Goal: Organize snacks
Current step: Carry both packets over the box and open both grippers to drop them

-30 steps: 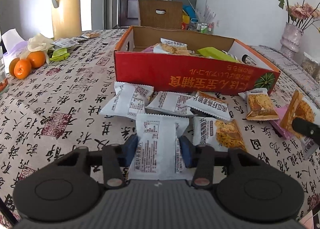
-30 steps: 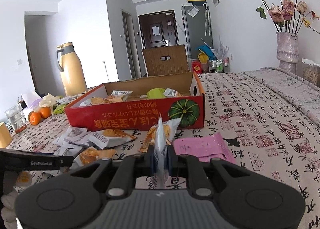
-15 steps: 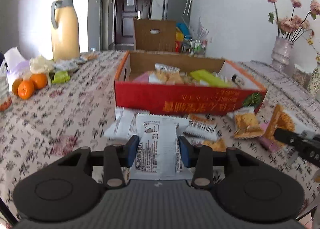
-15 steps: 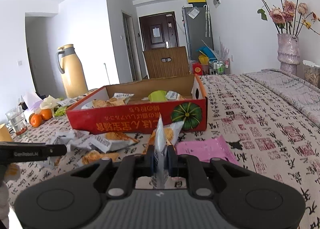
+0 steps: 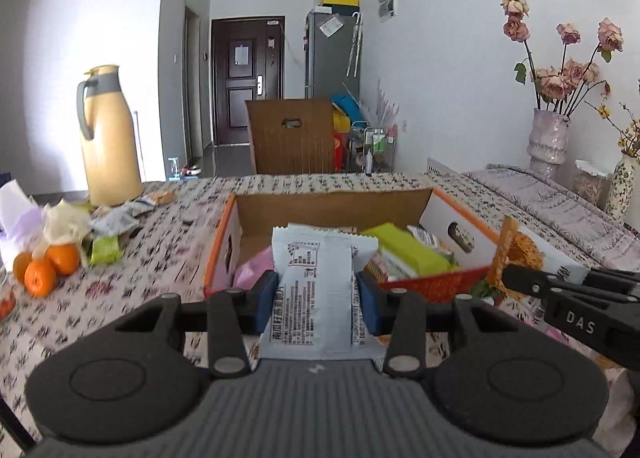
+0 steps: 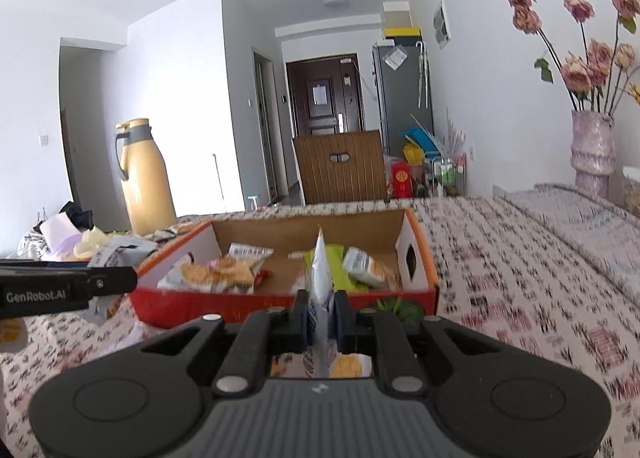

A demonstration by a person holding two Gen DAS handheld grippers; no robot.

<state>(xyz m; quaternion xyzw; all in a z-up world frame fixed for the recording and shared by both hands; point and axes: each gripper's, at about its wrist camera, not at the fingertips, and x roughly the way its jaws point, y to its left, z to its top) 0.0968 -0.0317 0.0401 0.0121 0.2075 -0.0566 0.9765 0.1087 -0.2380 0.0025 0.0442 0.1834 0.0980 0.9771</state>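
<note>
**Operator:** What do the left tongs [image 5: 316, 300] hold, and where?

**Technician:** A white snack packet [image 5: 316, 290], clamped flat across its width between the blue pads [image 5: 266, 300]. It hangs above the near wall of the red carton [image 5: 436, 284], which stands on the patterned surface [image 5: 132, 286].

**Operator:** And the right tongs [image 6: 321, 308]?

**Technician:** Fully narrowed on a second packet [image 6: 320, 278], held edge-on and upright, also facing the carton [image 6: 280, 300].

**Operator:** How do such packets handle?

**Technician:** Judged from appearance: light, soft film, slippery, with crushable contents. The sealed edges or the flat faces look the safest hold; heavy squeezing may break the biscuit inside. A light film packet could also catch on packets already in the carton.
</note>
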